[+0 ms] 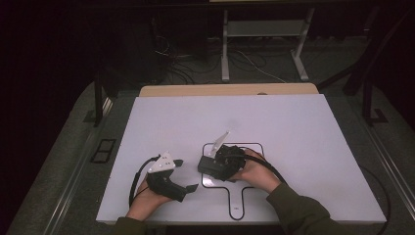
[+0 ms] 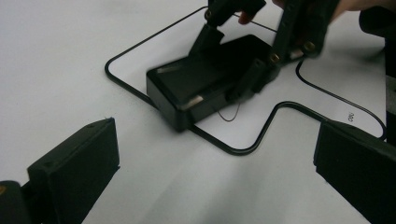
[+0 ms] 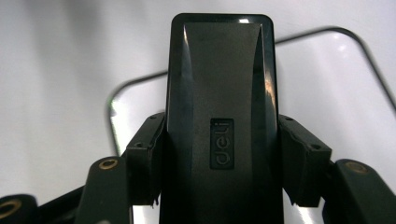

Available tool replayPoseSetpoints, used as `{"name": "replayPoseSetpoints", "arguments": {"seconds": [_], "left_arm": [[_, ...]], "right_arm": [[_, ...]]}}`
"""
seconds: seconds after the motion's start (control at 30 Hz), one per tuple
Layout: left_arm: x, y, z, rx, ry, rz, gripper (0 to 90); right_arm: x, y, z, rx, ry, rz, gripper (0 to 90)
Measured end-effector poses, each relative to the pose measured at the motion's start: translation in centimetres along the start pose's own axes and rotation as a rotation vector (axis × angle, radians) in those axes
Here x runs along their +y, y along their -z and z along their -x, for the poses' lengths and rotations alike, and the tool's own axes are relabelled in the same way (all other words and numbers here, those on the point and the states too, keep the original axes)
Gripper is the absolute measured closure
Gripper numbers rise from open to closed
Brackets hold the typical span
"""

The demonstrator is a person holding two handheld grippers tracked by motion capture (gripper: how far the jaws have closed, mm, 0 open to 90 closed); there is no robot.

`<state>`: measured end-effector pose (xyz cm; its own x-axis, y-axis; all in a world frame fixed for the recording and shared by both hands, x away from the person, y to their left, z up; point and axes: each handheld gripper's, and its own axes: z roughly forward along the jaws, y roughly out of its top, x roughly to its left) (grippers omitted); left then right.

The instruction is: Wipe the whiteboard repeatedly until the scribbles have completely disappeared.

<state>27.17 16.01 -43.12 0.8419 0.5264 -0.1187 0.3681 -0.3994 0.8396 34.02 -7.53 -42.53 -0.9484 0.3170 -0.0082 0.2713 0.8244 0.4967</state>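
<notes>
In the high view the right gripper (image 1: 219, 164) sits at lower centre of the frame, and the hand and its own body cover most of the black box (image 1: 209, 166) it carries, so only the box's left end shows there. The right gripper view settles it: both jaws are clamped on the long sides of the box (image 3: 219, 116), whose lid bears a small embossed label (it reads "deli"), while its near end is cut off at the bottom edge. In the left gripper view the box (image 2: 205, 79) lies in the upper middle, within the black outline (image 2: 140, 91) drawn on the white table (image 2: 60, 56); whether it rests flat or is slightly lifted is hard to say, since that part is blurred. A thin brownish loop just below it may be a wire.

The left gripper (image 1: 182, 175) is at lower left in the high view, its jaws spread wide with nothing between them, apart from the box. Bare table lies all round, widest toward the top and right of the frame.
</notes>
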Motion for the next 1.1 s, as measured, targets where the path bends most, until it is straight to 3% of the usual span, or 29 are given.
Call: {"name": "replayPoseSetpoints", "arguments": {"seconds": [0.13, 0.2, 0.3, 0.4, 0.43, 0.57, 0.73, 0.97, 1.1], "left_arm": [[0.0, 0.0, 0.0, -0.004, -0.006, -0.006, 0.0], [0.0, 0.0, 0.0, -0.003, -0.002, -0.004, 0.0], [0.0, 0.0, 0.0, 0.0, 0.001, 0.0, 0.0], [0.0, 0.0, 0.0, -0.001, -0.001, -0.002, 0.0], [0.0, 0.0, 0.0, -0.003, 0.0, -0.003, 0.0], [0.0, -0.1, 0.0, -0.005, -0.003, -0.005, 0.0], [0.0, -0.1, 0.0, -0.005, -0.003, -0.004, 0.0], [0.0, -0.1, 0.0, -0.005, -0.002, -0.004, 0.0], [0.0, -0.2, 0.0, -0.006, -0.001, -0.007, 0.0]], "right_arm": [[0.4, -0.2, -0.9, 0.032, 0.016, 0.003, 38.8], [0.4, -0.2, -0.8, 0.025, 0.015, 0.003, 38.8], [0.0, 0.0, 0.5, -0.02, -0.027, 0.001, 38.8], [-0.1, 0.0, 0.9, -0.024, -0.025, 0.004, 38.8], [-0.1, 0.0, 0.6, -0.028, -0.034, -0.001, 38.8], [0.5, -0.3, -0.9, 0.006, 0.021, -0.002, 38.8], [0.6, -0.3, -1.2, 0.02, 0.024, -0.001, 38.8], [0.0, 0.0, 0.3, -0.047, -0.016, -0.007, 38.8], [0.4, -0.2, -0.7, -0.029, 0.01, -0.004, 38.8]]}}
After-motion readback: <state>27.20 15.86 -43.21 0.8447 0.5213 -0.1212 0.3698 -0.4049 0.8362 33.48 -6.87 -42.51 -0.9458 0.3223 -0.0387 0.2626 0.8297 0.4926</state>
